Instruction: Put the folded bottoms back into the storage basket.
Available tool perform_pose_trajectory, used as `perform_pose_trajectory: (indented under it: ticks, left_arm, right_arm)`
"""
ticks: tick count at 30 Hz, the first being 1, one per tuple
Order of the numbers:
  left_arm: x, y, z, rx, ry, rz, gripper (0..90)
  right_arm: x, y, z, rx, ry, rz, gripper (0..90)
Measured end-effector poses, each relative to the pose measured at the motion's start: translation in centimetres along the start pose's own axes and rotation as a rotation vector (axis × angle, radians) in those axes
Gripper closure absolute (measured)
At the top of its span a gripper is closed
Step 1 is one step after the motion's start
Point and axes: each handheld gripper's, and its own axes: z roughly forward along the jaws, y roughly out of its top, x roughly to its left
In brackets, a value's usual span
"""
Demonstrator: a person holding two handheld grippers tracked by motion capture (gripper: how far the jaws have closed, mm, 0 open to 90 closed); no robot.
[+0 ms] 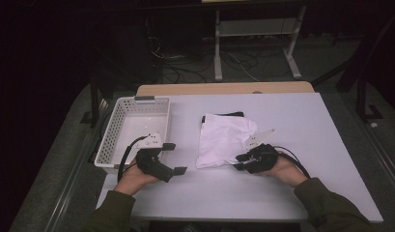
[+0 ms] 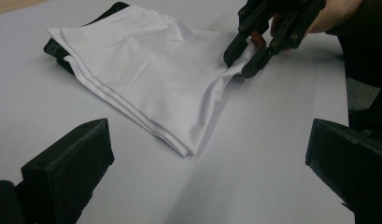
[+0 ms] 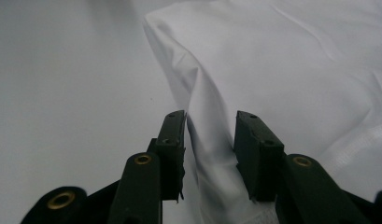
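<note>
My right gripper (image 3: pixel 209 156) straddles a raised fold at the near corner of the white cloth (image 1: pixel 224 139) mid-table, jaws not yet closed, left gripper (image 1: pixel 173 158) wide open; I might pinch only the top layer

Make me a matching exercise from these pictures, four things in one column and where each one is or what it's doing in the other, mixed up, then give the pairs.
1. white cloth
2. basket
3. left gripper
4. right gripper

A. jaws wide apart over bare table
B. at the table's left edge
C. jaws around a fold of fabric
D. folded, lying mid-table on something black

Pairs: 1-D, 2-B, 3-A, 4-C
</note>
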Motion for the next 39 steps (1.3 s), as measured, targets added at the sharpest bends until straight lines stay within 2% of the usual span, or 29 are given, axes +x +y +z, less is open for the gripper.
perform_pose_trajectory:
  ticks: [5,8,12,18,39]
  left_arm:
    - [0.0,0.0,0.0,0.000,0.000,0.000,0.4]
    - [0.0,0.0,0.0,0.000,0.001,0.000,0.4]
    - [0.0,0.0,0.0,0.000,0.001,0.000,0.4]
    - [0.0,0.0,0.0,0.001,0.001,0.000,0.4]
    - [0.0,0.0,0.0,0.002,0.004,-0.002,0.4]
  right_arm:
    - [0.1,-0.3,0.6,0.047,-0.039,-0.046,66.4]
    - [0.3,-0.3,0.8,0.052,-0.064,-0.052,73.5]
    - [0.1,-0.3,0.8,0.053,-0.077,-0.057,80.6]
    - [0.0,-0.3,0.7,0.053,-0.069,-0.072,83.8]
    - [0.4,-0.3,-1.2,-0.015,0.000,-0.098,84.1]
